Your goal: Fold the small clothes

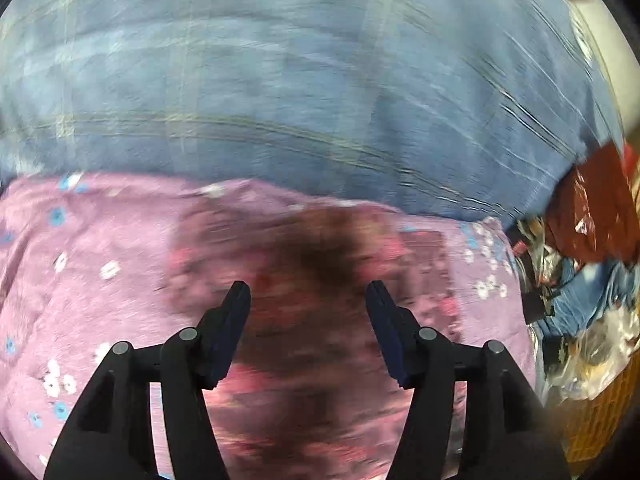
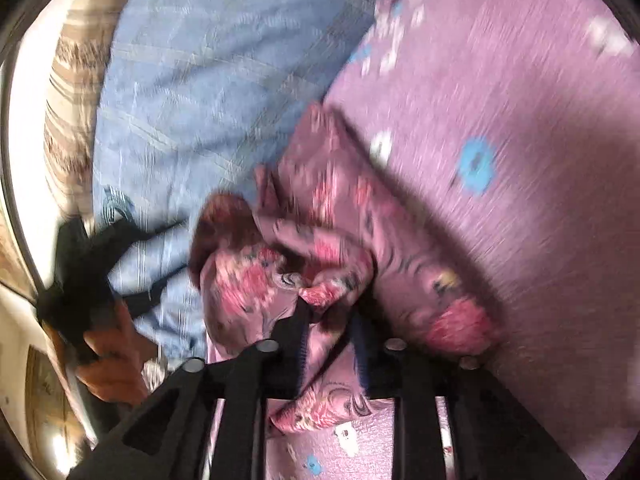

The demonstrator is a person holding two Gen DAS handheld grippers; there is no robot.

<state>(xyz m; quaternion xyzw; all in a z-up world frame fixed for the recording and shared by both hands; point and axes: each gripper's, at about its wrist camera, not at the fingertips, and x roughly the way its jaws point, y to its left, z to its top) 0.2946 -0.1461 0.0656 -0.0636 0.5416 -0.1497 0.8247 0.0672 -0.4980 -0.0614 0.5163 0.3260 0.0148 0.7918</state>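
Note:
A small pink floral garment (image 1: 320, 280) lies blurred on a purple flowered cloth (image 1: 100, 248). My left gripper (image 1: 308, 298) hovers just above it, open, with nothing between its fingers. In the right wrist view the same floral garment (image 2: 320, 216) is bunched and folded over itself on the purple cloth (image 2: 500, 100). My right gripper (image 2: 332, 320) sits low at its near edge with the jaws a little apart. A fold of the garment lies in the gap between them, and the pads do not visibly press on it.
A blue plaid bedsheet (image 1: 300, 80) spreads beyond the purple cloth. A heap of other clothes (image 1: 592, 240) sits in a yellow basket (image 1: 600, 408) at the right. A person's hand (image 2: 112, 360) holds the other black gripper over the blue sheet (image 2: 192, 60).

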